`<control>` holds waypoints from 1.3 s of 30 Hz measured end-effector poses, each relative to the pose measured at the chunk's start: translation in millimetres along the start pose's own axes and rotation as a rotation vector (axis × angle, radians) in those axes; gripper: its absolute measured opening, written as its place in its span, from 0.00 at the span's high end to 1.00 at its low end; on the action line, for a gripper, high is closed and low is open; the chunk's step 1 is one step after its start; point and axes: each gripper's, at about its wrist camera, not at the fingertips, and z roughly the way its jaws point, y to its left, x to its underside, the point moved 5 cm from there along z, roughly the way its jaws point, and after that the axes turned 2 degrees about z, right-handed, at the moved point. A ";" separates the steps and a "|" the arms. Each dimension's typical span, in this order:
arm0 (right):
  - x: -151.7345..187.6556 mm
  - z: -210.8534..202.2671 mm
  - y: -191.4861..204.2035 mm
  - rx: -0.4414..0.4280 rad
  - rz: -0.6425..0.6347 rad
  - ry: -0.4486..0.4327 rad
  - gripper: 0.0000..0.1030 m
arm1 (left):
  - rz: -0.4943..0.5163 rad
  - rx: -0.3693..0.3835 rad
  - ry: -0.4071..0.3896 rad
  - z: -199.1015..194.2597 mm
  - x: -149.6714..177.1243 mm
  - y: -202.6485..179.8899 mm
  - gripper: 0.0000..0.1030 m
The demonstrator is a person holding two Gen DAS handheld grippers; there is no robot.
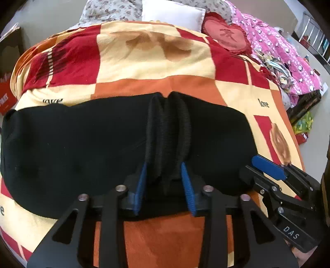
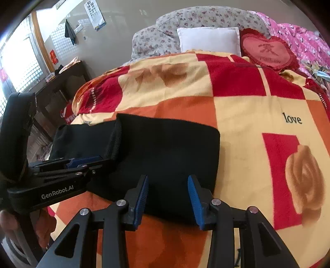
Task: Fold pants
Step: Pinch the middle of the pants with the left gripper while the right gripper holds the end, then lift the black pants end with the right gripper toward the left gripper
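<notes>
The black pants [image 1: 82,144] lie folded on the bed's checked blanket [image 1: 154,61]. The left tongs [image 1: 165,181] pinch the bunched ribbed waistband [image 1: 167,132] at the near edge. The right tongs [image 2: 168,198] hang apart over the pants' right end, gripping nothing.

Black pants on a checked red, orange and cream blanket

The pants [image 1: 82,140] are plain black, with a ribbed black band. The blanket [image 1: 156,61] has red, orange and pale yellow squares, brown rose prints and the word "love" in black. Both grippers [image 1: 165,185] [image 2: 168,198] are black with blue finger pads. Behind lie a white pillow [image 2: 208,39], a red heart cushion [image 2: 268,51], a grey floral quilt [image 2: 206,16] and a pink spotted quilt [image 1: 278,51].
</notes>
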 end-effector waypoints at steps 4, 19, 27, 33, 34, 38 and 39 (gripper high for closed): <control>-5.6 -2.9 1.9 -0.007 -0.003 0.001 0.62 | -0.025 0.033 0.008 -4.2 1.5 5.6 0.65; -40.5 40.3 41.5 -0.047 -0.064 0.023 0.62 | -0.060 -0.104 -0.050 -34.3 6.7 50.7 0.65; -53.7 62.8 61.3 0.004 -0.131 0.027 0.62 | -0.097 -0.112 -0.047 -37.6 8.9 67.6 0.65; -57.6 67.6 63.2 0.012 -0.127 0.022 0.61 | -0.131 -0.092 -0.042 -40.0 10.5 76.4 0.65; -57.6 67.5 63.4 0.009 -0.132 0.022 0.61 | -0.139 -0.090 -0.041 -40.3 10.5 77.8 0.65; -57.9 62.3 64.9 -0.007 -0.122 0.021 0.61 | -0.179 -0.063 -0.038 -41.9 12.2 84.9 0.53; -57.4 60.0 66.8 -0.013 -0.121 0.019 0.61 | -0.191 -0.058 -0.042 -42.9 12.7 86.6 0.49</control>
